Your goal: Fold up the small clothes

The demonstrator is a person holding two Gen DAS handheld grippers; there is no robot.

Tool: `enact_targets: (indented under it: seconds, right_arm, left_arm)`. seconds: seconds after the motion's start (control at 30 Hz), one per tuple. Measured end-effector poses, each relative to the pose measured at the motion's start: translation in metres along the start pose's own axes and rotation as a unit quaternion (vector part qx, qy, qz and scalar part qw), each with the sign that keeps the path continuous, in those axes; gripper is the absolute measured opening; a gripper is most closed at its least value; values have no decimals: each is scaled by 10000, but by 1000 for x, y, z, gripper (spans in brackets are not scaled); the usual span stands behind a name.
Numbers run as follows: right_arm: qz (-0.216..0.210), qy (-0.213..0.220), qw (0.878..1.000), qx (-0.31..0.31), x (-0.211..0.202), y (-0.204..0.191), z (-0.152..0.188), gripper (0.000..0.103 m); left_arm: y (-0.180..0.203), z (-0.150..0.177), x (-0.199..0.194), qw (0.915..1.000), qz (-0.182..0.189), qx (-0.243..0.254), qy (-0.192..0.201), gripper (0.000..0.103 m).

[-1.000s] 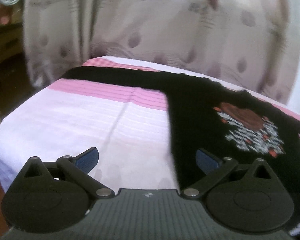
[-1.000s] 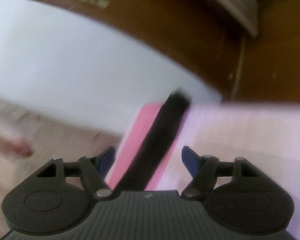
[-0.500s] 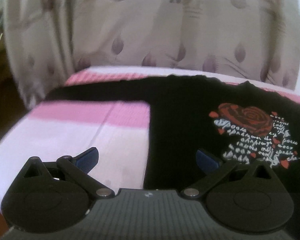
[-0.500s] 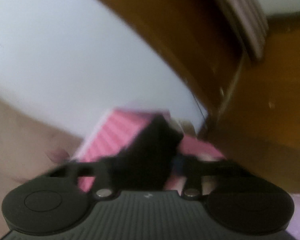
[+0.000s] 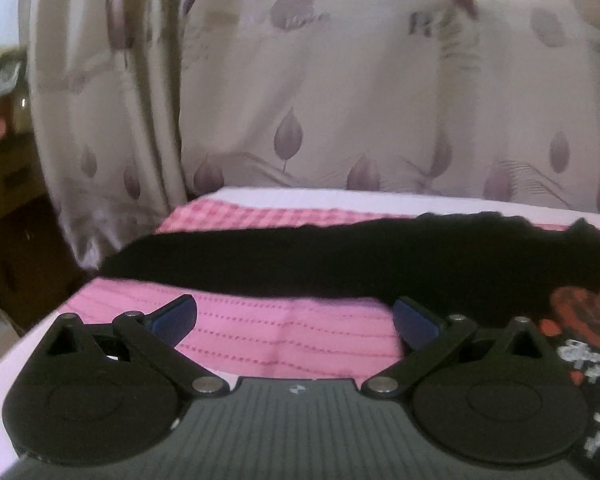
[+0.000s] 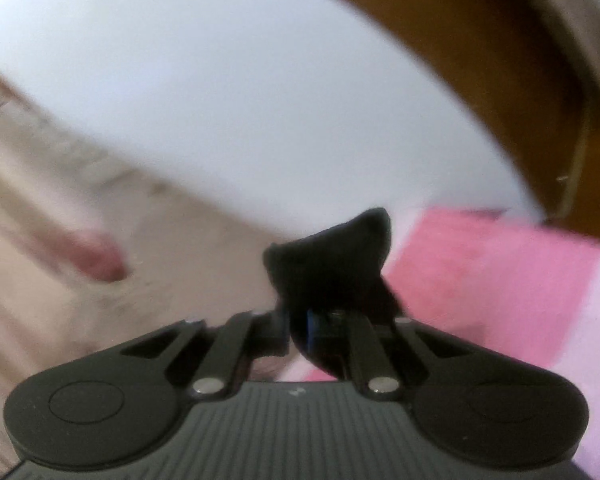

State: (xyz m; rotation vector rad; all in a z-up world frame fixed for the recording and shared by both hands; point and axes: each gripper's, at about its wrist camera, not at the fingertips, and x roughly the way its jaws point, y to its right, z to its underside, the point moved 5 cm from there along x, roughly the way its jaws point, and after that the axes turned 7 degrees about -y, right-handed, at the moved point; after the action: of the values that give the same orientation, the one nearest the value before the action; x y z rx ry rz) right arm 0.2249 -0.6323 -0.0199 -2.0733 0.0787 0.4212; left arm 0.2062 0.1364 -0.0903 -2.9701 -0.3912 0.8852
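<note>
A black long-sleeved shirt [image 5: 340,264] with a red rose print [image 5: 584,312] lies flat on the pink and white bed cover [image 5: 284,332]. Its left sleeve stretches out across the cover towards the left edge. My left gripper [image 5: 294,316] is open and empty, low over the cover just in front of that sleeve. My right gripper [image 6: 300,332] is shut on the end of the shirt's other sleeve [image 6: 336,264], which bunches up between the fingers and is lifted off the pink cover [image 6: 492,280].
A beige curtain [image 5: 340,100] with leaf prints hangs right behind the bed. Dark wooden furniture [image 5: 8,216] stands at the left. In the right wrist view a white wall [image 6: 220,80] and a brown wooden frame [image 6: 480,60] are behind the bed.
My right gripper has closed on the sleeve end and lifted it. My left gripper has moved forward and left, from the shirt's body to the outstretched left sleeve.
</note>
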Motion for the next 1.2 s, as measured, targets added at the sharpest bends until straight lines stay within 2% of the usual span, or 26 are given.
enact_targets:
  seconds: [0.07, 0.17, 0.2, 0.37, 0.5, 0.63, 0.77, 1.0, 1.13, 1.2]
  right_arm:
    - [-314, -141, 9994, 2, 12, -34, 17, 8]
    - [-754, -373, 9964, -47, 32, -85, 50, 8]
    - [-953, -479, 9943, -1, 41, -103, 64, 8]
    - [-1736, -909, 9805, 158, 85, -178, 139, 8]
    - [-1944, -1411, 9705, 187, 129, -222, 220, 8]
    - [-1792, -1951, 9643, -70, 158, -240, 297, 8]
    - [-1493, -2357, 9599, -273, 179, -242, 362, 8]
    - [-977, -2735, 9513, -1034, 213, -241, 435, 8]
    - [-788, -2971, 9376, -1626, 223, -245, 467, 11]
    - [-637, -3087, 9256, -2097, 223, -249, 482, 14]
  left_arm:
    - [-5, 2, 12, 9997, 9, -119, -215, 103]
    - [-8, 5, 20, 9977, 357, -331, -467, 103]
    - [-8, 6, 20, 9976, 371, -304, -491, 103]
    - [-13, 8, 15, 9968, 522, -526, -304, 103]
    - [-28, 10, 16, 9916, 727, -1030, -281, 103]
    - [-36, 10, 20, 9865, 882, -1340, -342, 103]
    - [-36, 9, 17, 9864, 966, -1314, -223, 103]
    - [-33, 9, 14, 9861, 1074, -1264, -119, 103]
    - [-35, 9, 16, 9844, 1101, -1361, -154, 103]
    - [-36, 9, 16, 9838, 1108, -1403, -160, 103]
